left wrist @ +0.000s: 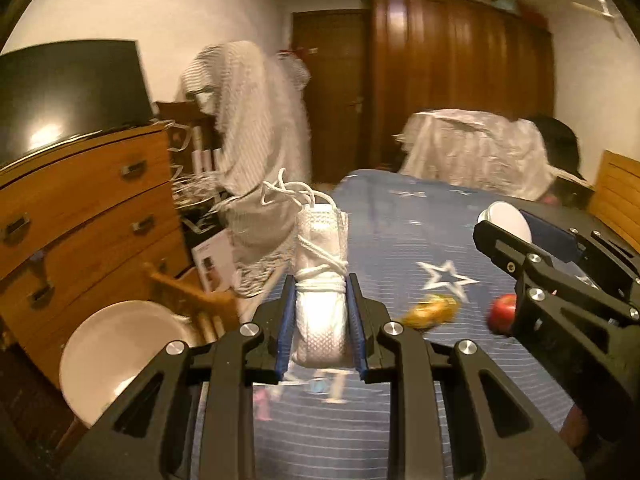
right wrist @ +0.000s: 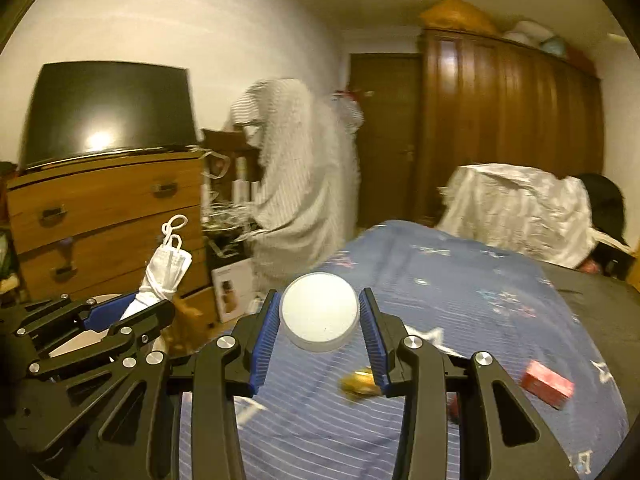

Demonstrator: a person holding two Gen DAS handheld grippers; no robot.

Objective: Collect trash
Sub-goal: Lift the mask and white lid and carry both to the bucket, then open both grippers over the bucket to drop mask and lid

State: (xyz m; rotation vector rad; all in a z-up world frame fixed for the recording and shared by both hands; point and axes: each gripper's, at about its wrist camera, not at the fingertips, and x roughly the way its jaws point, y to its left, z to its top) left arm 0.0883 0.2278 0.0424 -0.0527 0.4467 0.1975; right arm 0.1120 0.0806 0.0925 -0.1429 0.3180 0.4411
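Left wrist view: left gripper is closed on a soft, light face mask; hold its rolled middle. Right gripper clamps a stiff, slippery white lid, above the bed.

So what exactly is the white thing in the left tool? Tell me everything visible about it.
It looks like a folded or rolled face mask: white, textured fabric, with its thin white ear loops wound round the middle and loose loops sticking out at the far end. The left tool is shut on it, blue pads pressing both sides. In the right wrist view the mask pokes up and out of the tool, held in the air beside the blue bedspread, touching nothing else.
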